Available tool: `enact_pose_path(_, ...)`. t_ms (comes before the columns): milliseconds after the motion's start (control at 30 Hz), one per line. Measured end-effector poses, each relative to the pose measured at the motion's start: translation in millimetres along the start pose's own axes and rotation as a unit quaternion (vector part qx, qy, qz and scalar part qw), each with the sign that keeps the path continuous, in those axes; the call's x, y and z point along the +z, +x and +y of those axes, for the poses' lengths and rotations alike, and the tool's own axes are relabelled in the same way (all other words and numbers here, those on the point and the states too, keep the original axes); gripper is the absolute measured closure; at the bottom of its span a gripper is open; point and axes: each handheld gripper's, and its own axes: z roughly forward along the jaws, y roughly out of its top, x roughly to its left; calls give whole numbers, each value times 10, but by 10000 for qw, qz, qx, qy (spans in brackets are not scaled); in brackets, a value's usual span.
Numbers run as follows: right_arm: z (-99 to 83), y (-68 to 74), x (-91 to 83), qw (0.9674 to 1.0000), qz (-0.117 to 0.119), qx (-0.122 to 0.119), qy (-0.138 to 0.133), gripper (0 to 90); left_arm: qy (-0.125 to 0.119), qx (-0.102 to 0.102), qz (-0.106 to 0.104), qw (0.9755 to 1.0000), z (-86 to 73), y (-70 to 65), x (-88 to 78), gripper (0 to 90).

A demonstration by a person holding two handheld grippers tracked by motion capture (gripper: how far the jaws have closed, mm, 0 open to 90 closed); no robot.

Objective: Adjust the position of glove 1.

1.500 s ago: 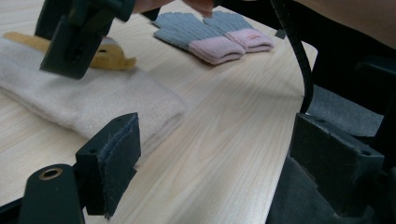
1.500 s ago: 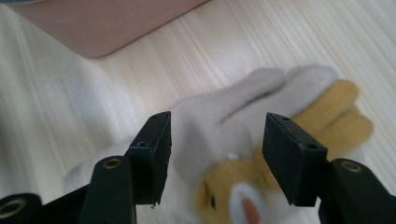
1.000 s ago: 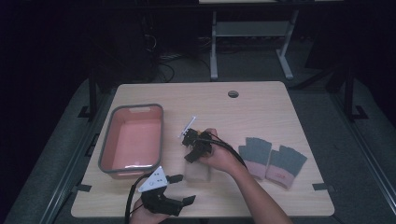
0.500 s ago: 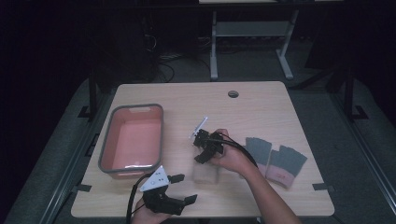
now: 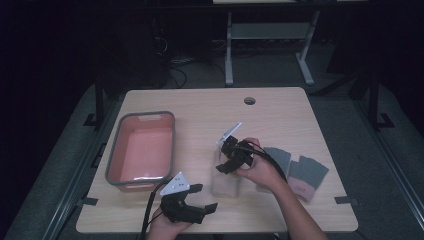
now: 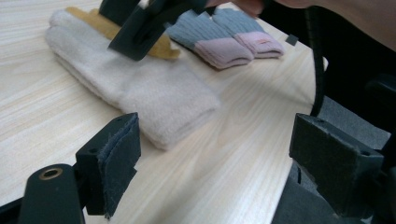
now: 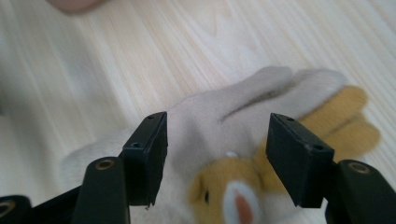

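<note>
Tongs first: your right tongs [image 5: 226,161] hover released over the cream glove [image 5: 225,181], jaws just widened, nothing pinched. Your left tongs [image 5: 196,199] gape empty too (near the edge). That glove lies flat on the surface [image 5: 280,107], beside the tray [image 5: 116,150].

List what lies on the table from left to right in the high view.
Pink tray → left gripper → cream glove → right gripper above it → grey and pink gloves.
</note>
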Motion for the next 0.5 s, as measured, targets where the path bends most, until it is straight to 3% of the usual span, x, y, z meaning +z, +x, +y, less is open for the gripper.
enact_pose_path(200,-165,-57,-170,9979,84,588,-271,355,287,-207,-11,9994,160,82,138,165)
enact_pose_path(400,-381,-143,-248,9918,151,1157,-529,352,483,-498,51,9976,269,175,296,209)
enact_pose_path(500,-466,-158,-257,9893,168,1319,-608,343,620,-663,86,9958,289,238,372,222)
